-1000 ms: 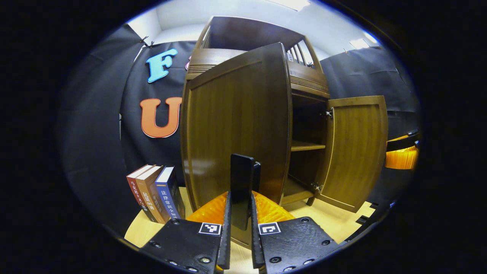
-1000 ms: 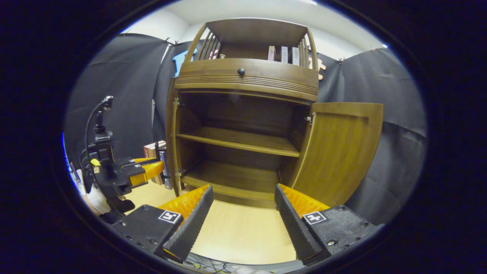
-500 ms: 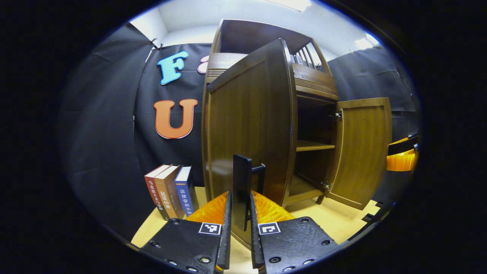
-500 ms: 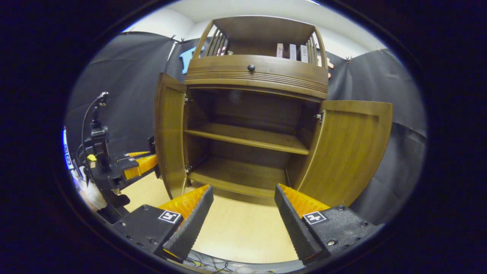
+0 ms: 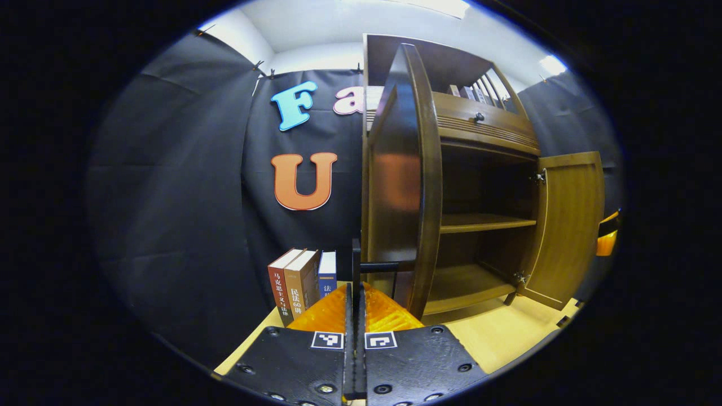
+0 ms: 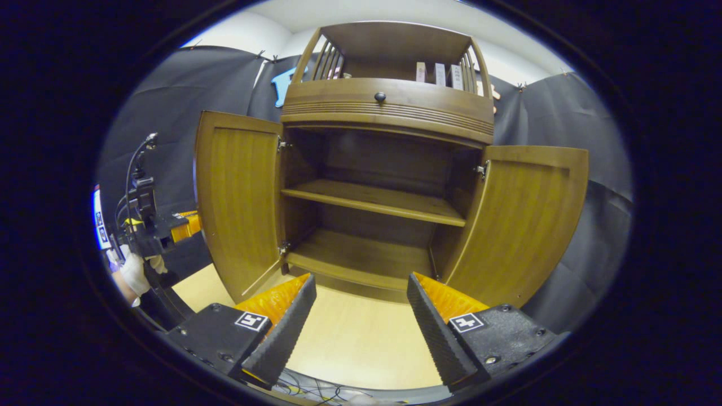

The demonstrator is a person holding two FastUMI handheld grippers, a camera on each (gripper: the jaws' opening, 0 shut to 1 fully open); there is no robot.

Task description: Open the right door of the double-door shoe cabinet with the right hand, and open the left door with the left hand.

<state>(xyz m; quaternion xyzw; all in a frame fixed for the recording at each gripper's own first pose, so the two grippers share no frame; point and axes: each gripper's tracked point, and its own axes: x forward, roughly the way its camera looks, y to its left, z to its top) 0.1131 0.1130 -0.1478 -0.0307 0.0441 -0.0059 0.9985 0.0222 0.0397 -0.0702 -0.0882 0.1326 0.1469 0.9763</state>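
The brown wooden shoe cabinet [image 6: 386,107] stands with both doors swung out. In the right gripper view the left door [image 6: 240,197] and the right door [image 6: 524,220] flank two bare shelves. My right gripper [image 6: 361,316] hangs open in front of the cabinet, holding nothing. In the left gripper view the left door [image 5: 403,186] appears nearly edge-on. My left gripper [image 5: 355,288] is shut on that door's thin black handle [image 5: 356,260]. The right door [image 5: 569,220] stands open further right. The left gripper [image 6: 163,231] and a gloved hand [image 6: 135,273] sit beyond the left door.
Three books [image 5: 299,279] stand upright on the pale floor [image 6: 350,344] left of the cabinet. More books [image 6: 437,73] sit on the cabinet's top shelf, above a drawer with a round knob [image 6: 380,97]. Black cloth walls close in on both sides.
The left door has swung wide open, pulled by my left gripper, which moved left with the handle. The right gripper stayed open and nearly still.
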